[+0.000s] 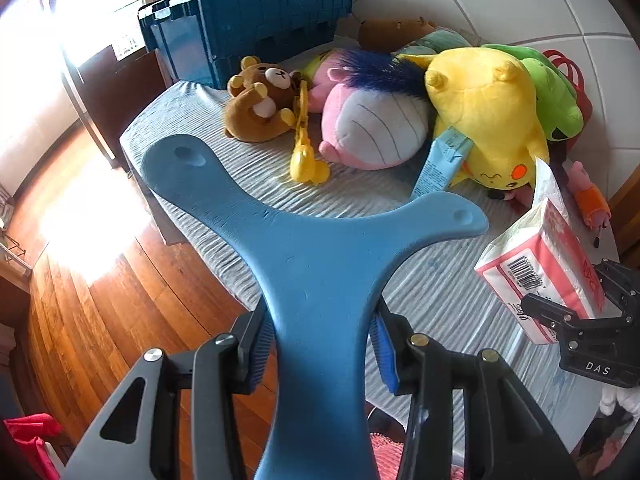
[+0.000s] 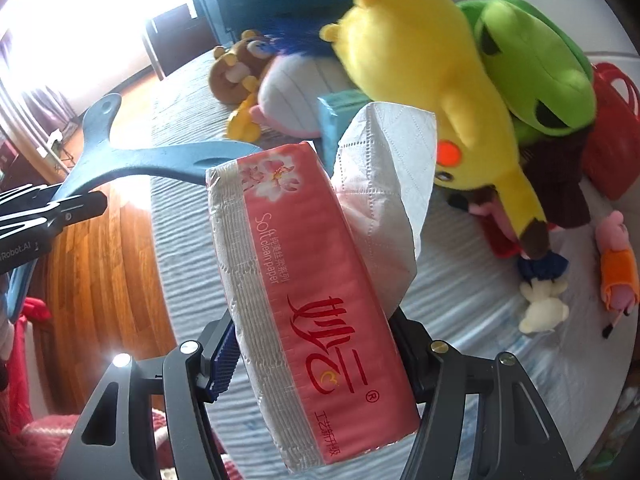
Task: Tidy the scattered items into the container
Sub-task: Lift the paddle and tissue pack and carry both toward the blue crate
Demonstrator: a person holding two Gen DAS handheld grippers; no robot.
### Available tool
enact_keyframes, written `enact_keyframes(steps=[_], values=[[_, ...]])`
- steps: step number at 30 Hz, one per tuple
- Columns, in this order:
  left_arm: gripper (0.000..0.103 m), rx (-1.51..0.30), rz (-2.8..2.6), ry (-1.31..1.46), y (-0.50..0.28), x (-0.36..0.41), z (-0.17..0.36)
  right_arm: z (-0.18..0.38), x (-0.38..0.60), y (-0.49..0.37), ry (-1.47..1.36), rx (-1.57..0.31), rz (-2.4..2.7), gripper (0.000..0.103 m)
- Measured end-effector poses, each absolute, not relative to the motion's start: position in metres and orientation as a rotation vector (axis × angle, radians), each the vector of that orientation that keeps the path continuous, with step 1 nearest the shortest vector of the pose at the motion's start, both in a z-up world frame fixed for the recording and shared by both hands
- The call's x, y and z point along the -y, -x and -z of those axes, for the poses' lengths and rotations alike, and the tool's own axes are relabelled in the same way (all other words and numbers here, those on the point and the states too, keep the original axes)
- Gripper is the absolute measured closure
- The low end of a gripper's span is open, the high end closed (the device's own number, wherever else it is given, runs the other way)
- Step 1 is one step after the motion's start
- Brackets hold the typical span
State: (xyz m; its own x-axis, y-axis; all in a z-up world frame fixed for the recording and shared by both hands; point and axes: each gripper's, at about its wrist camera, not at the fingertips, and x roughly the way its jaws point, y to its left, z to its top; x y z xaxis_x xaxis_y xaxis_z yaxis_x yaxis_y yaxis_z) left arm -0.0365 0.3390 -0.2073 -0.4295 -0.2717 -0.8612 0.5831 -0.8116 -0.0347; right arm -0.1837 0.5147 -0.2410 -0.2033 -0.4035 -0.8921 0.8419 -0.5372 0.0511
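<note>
My left gripper (image 1: 320, 344) is shut on a blue plastic hanger (image 1: 304, 240), held above the bed's near edge; the hanger also shows in the right wrist view (image 2: 120, 160). My right gripper (image 2: 316, 356) is shut on a pink tissue pack (image 2: 304, 280) with a loose tissue sticking out; the pack shows in the left wrist view (image 1: 544, 264) at the right. A dark blue storage crate (image 1: 256, 20) stands at the bed's far end. Plush toys lie on the bed: a brown bear (image 1: 260, 100), a pink and white plush (image 1: 368, 120), a yellow Pikachu (image 1: 484, 112) and a green frog (image 1: 556, 88).
A yellow clip (image 1: 304, 152) and a light blue packet (image 1: 440, 160) lie among the plush toys. A small pig doll (image 2: 618, 268), a small white plush (image 2: 540, 308) and a red bag (image 2: 612, 128) lie at the right. Wooden floor (image 1: 100, 280) is left of the bed (image 1: 440, 288).
</note>
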Motion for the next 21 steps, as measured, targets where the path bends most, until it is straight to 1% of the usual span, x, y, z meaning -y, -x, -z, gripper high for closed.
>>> enact_keyframes(steps=[12,21], values=[[0.060,-0.462,2.278,-1.194,-0.028,-0.278,0.196,0.209,-0.435,0.123,-1.072,-0.612,1.911,0.039],[0.060,-0.484,2.285,-1.161,-0.046,-0.239,0.195,0.205,-0.393,0.107,-1.059,-0.639,1.932,0.038]])
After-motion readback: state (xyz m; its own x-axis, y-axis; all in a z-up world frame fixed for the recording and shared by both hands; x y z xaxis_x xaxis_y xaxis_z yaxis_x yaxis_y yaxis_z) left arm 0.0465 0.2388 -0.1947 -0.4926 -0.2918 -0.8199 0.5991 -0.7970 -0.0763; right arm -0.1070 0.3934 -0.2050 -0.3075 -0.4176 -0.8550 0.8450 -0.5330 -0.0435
